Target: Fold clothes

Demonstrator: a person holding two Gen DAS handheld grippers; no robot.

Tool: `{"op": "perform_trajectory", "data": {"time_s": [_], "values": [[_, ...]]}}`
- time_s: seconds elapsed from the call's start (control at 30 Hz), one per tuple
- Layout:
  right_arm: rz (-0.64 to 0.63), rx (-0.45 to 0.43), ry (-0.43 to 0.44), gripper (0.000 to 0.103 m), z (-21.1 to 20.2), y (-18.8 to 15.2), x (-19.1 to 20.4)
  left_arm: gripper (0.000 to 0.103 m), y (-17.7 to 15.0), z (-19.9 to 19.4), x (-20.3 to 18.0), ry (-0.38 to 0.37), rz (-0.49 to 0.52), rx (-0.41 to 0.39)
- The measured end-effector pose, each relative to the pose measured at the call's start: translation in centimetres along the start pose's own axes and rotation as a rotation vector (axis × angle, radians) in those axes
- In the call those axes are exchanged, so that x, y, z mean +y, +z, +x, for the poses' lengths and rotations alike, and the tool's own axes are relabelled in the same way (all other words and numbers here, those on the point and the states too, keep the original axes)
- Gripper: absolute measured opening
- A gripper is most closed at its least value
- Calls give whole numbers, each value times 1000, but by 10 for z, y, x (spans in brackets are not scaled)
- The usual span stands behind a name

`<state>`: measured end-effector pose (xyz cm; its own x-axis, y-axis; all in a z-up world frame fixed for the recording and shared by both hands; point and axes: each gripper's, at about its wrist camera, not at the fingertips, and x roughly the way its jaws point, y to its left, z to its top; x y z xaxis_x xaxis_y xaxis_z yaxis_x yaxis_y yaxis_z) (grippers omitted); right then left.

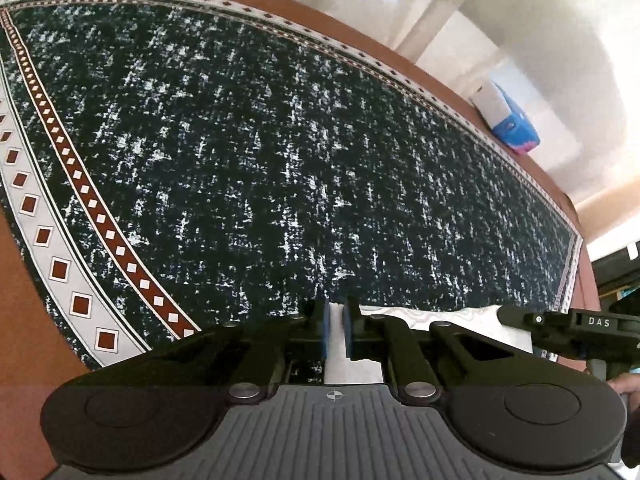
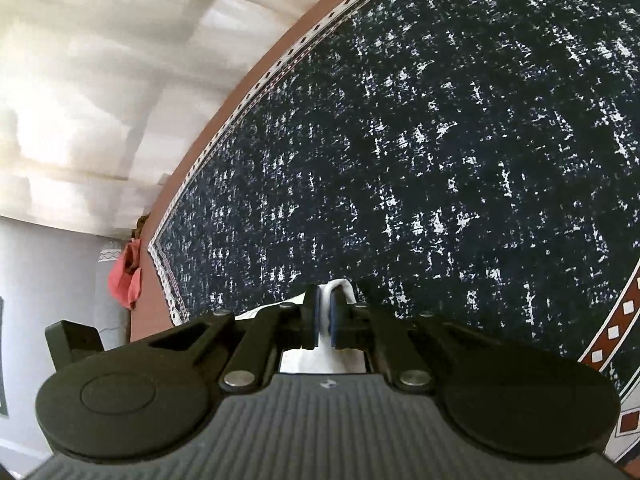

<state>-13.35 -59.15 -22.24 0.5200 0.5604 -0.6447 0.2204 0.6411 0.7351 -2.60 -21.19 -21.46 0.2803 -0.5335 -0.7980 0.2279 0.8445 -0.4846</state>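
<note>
While the dark speckled cloth (image 1: 280,152) lies spread over the brown table (image 1: 24,320), a white garment (image 1: 404,314) rests on its near edge. Both the left gripper (image 1: 336,332) and right gripper (image 2: 325,320) pinch that garment's white fabric.

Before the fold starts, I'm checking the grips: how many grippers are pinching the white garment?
2. The left gripper is shut on the white garment at its near edge; the right gripper pinches a raised fold of it farther right. Most of the garment is hidden.

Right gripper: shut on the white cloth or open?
Shut on it. In the right wrist view the right gripper has its blue pads pressed against a pinched fold of white cloth.
</note>
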Motion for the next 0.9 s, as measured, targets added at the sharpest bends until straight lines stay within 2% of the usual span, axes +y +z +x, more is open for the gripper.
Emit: {"op": "perform_trajectory", "data": {"time_s": [0.03, 0.07, 0.1, 0.13, 0.17, 0.2, 0.27, 0.3, 0.33, 0.37, 0.43, 0.57, 0.67, 0.9], "values": [[-6, -1, -8, 5, -2, 1, 1, 24, 1, -2, 0, 2, -1, 2], [-15, -7, -20, 9, -5, 1, 3, 30, 1, -7, -1, 13, 8, -9], [-30, -21, -39, 12, -10, 2, 7, 45, 2, -15, -1, 41, 19, -31], [-43, -38, -56, 25, -15, 3, 10, 56, 2, -23, -2, 72, 29, -55], [-48, -61, -67, 35, -23, 5, 12, 58, 2, -32, -3, 82, 33, -74], [-55, -83, -68, 35, -30, 7, 14, 58, 1, -41, -3, 86, 34, -93], [-88, -115, -55, 38, -47, 7, 22, 61, -5, -57, -6, 45, 50, -99], [-113, -126, -50, 41, -53, 4, 27, 66, -10, -61, -10, 38, 70, -95], [-135, -133, -45, 49, -58, 0, 31, 70, -16, -65, -14, 35, 92, -89], [-153, -136, -40, 54, -61, -5, 35, 71, -23, -68, -18, 31, 115, -83], [-172, -116, -31, 55, -62, -19, 37, 73, -40, -66, -24, 29, 136, -56], [-192, -41, -56, 55, -51, -48, 31, 73, -69, -52, -26, 12, 111, 19], [-178, -13, -72, 56, -48, -66, 24, 73, -83, -48, -28, -12, 93, 39], [-137, -11, -80, 56, -51, -77, 16, 73, -87, -45, -27, -25, 92, 47]]}}
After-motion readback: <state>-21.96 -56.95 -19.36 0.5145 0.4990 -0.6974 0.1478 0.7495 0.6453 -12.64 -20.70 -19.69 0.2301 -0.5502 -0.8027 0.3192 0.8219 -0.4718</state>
